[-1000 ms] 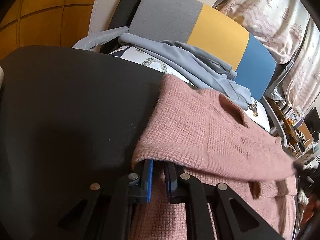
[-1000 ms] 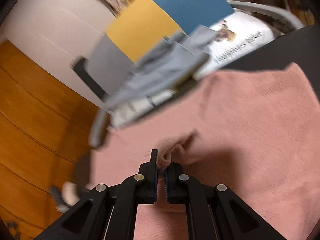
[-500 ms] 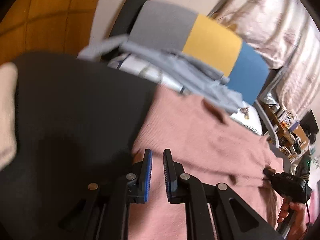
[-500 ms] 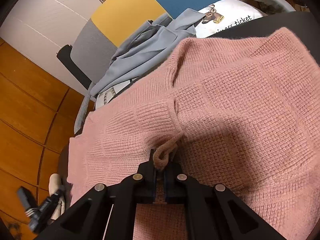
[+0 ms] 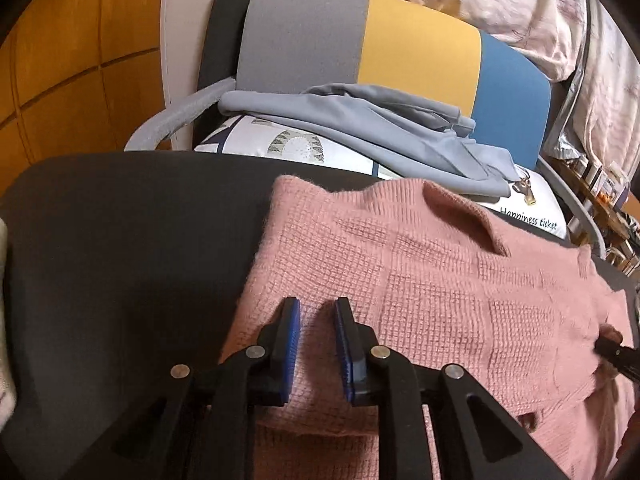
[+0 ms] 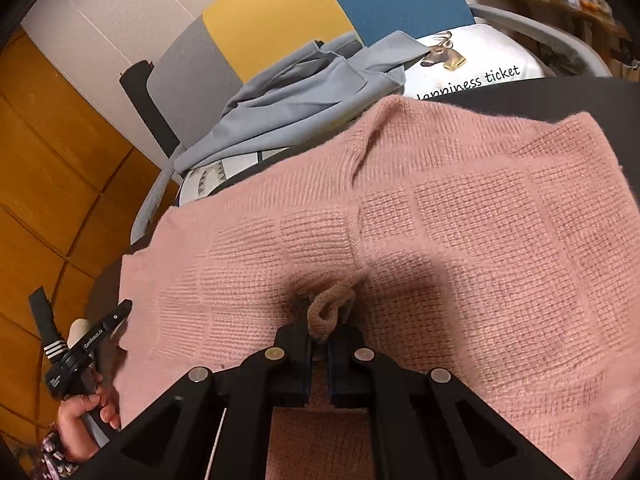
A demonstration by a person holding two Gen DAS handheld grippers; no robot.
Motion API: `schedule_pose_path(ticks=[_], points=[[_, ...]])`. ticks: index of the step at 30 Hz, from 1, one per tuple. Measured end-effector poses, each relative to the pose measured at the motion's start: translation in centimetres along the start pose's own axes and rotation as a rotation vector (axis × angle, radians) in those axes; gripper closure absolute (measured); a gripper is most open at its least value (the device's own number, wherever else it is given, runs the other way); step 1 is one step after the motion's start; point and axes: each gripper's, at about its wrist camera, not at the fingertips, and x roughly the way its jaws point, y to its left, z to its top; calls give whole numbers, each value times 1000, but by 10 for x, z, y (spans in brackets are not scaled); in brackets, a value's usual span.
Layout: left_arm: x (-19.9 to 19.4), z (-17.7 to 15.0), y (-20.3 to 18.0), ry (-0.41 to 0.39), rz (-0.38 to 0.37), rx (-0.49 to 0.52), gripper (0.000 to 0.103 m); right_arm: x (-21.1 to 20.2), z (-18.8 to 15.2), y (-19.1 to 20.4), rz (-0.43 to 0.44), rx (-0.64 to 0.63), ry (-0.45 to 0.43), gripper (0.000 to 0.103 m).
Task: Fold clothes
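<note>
A pink waffle-knit sweater (image 5: pixel 440 288) lies folded flat on the black table (image 5: pixel 120 260). My left gripper (image 5: pixel 317 308) hovers over the sweater's left edge. Its blue-padded jaws are opening, with only the cloth below showing in the gap and nothing pinched. In the right wrist view my right gripper (image 6: pixel 319 332) is shut on a small bunched loop of the pink sweater (image 6: pixel 460 220) near its front middle. The left gripper (image 6: pixel 120 308) also shows there at the sweater's left edge, held by a hand (image 6: pixel 86 416).
Behind the table stands a chair with a grey, yellow and blue back (image 5: pixel 400 40). A grey-blue garment (image 5: pixel 360 120) lies over a white printed cushion (image 5: pixel 528 220) on it. A beige cloth (image 5: pixel 4 320) shows at the table's left edge. Cluttered shelves stand at the far right.
The left gripper has let go of the sweater's folded flap, which now lies flat, and its jaws have spread. The right gripper keeps its pinch on the knit.
</note>
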Motion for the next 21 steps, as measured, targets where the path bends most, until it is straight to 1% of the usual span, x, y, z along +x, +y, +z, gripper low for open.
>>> schedule_pose_path(ticks=[1, 2, 3, 5, 6, 7, 8, 10, 12, 13, 15, 17, 18, 21], points=[[0, -1, -1, -2, 8, 7, 85, -2, 1, 2, -4, -3, 3, 93], [0, -1, -2, -4, 16, 13, 85, -9, 1, 7, -36, -7, -19, 90], [0, -1, -4, -6, 24, 20, 85, -19, 1, 15, -77, -34, -71, 86], [0, -4, -6, -8, 37, 31, 85, -40, 1, 34, -156, -107, -191, 84], [0, -4, -6, -8, 36, 30, 85, -44, 1, 50, -152, -163, -226, 84], [0, -5, -5, -9, 35, 29, 85, -47, 2, 69, -130, -226, -250, 84], [0, -5, -5, -9, 35, 29, 85, -40, 3, 89, -103, -284, -242, 84], [0, -5, -3, -11, 29, 23, 85, -20, 5, 129, -44, -394, -198, 84], [0, -5, -3, -12, 30, 24, 85, 13, 6, 161, -12, -448, -137, 84], [0, -5, -3, -12, 31, 25, 85, 30, 7, 172, 6, -451, -108, 84], [0, -6, -3, -14, 35, 27, 85, 62, 6, 185, 34, -442, -48, 85], [1, -6, -3, -14, 33, 25, 84, 84, 2, 191, 29, -462, -2, 87], [1, -6, -3, -14, 32, 23, 84, 97, -1, 193, 10, -478, 30, 87], [2, -6, -2, -15, 31, 18, 84, 106, -3, 181, 5, -488, 41, 97]])
